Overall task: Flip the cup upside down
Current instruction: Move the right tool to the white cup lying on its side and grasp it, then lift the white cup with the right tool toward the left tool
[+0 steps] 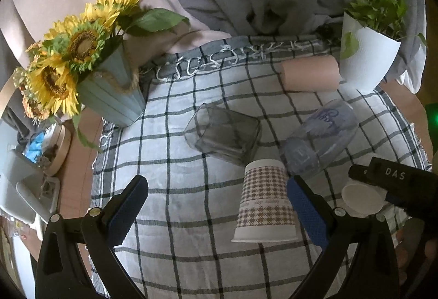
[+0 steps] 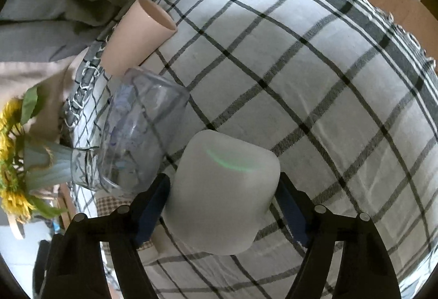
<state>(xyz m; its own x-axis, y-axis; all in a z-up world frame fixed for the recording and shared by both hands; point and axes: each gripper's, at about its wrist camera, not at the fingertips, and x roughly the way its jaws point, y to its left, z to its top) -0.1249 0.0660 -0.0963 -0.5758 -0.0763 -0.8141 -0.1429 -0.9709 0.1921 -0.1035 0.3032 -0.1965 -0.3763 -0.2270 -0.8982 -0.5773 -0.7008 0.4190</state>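
Observation:
A frosted white cup (image 2: 223,193) sits between the blue-padded fingers of my right gripper (image 2: 223,205), base pointing away over the checked cloth (image 2: 314,96); the jaws close against its sides. In the left wrist view the same cup (image 1: 361,199) shows at the right under the right gripper's black body (image 1: 397,184). My left gripper (image 1: 216,205) is open and empty, its right finger beside a houndstooth paper cup (image 1: 264,203) that stands upside down.
A smoky square glass (image 1: 224,131), a clear printed glass (image 1: 320,137) and a pink cup (image 1: 310,74) lie on their sides. A sunflower pot (image 1: 115,96) stands at back left, a white plant pot (image 1: 366,55) at back right.

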